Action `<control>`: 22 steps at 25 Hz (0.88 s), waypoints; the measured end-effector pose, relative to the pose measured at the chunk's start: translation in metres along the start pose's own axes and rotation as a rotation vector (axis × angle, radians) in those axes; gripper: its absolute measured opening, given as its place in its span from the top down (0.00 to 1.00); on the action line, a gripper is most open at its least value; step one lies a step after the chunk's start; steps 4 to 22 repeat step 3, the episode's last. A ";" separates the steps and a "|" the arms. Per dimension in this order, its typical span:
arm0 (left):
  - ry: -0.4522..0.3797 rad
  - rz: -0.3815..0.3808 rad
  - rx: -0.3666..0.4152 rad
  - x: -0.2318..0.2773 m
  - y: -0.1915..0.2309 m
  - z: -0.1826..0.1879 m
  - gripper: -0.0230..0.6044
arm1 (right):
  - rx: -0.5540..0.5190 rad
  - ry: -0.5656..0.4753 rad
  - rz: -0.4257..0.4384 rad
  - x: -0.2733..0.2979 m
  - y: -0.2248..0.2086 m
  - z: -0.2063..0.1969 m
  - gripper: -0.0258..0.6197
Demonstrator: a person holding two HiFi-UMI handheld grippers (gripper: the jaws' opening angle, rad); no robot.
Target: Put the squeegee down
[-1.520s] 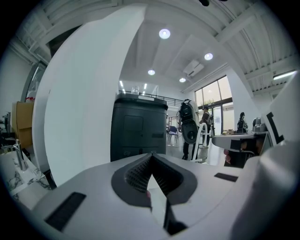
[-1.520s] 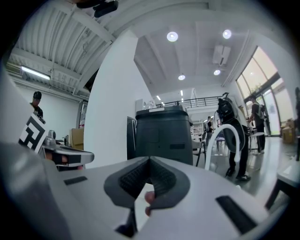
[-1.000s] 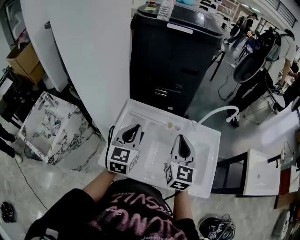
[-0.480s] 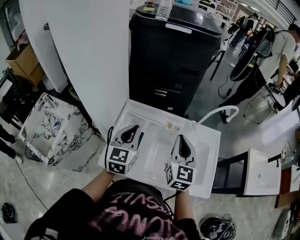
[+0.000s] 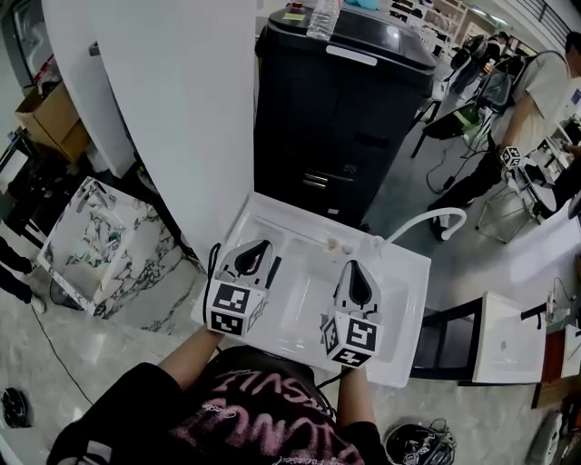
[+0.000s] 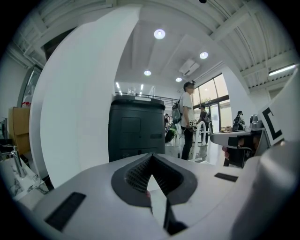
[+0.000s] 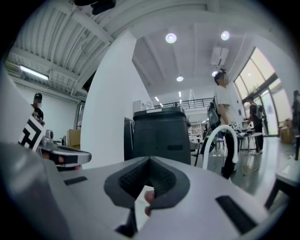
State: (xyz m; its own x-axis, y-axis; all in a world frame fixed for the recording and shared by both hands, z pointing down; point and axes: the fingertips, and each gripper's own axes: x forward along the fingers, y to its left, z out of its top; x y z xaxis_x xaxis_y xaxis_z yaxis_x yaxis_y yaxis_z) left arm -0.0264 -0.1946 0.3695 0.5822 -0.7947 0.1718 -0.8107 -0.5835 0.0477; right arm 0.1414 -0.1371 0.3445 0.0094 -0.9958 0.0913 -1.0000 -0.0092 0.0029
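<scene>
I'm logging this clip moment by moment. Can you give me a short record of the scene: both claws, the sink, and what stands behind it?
left claw: shut, empty, over the sink
right claw: shut, empty, over the sink
sink: white, curved faucet at its far right
thin dark item: in the sink beside the left claw, possibly the squeegee
behind sink: black cabinet, bottle on top

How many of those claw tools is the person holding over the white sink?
2. The left gripper is over the left side of the sink, and the right gripper is over its right side. Neither is hidden.
</scene>
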 end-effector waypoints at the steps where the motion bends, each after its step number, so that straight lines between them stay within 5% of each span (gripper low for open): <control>1: 0.000 0.001 0.000 0.000 0.000 0.000 0.95 | 0.003 0.000 -0.003 0.000 -0.002 0.000 0.93; 22: 0.000 0.002 0.000 0.000 -0.001 0.000 0.95 | -0.002 0.000 -0.008 -0.001 -0.004 -0.001 0.93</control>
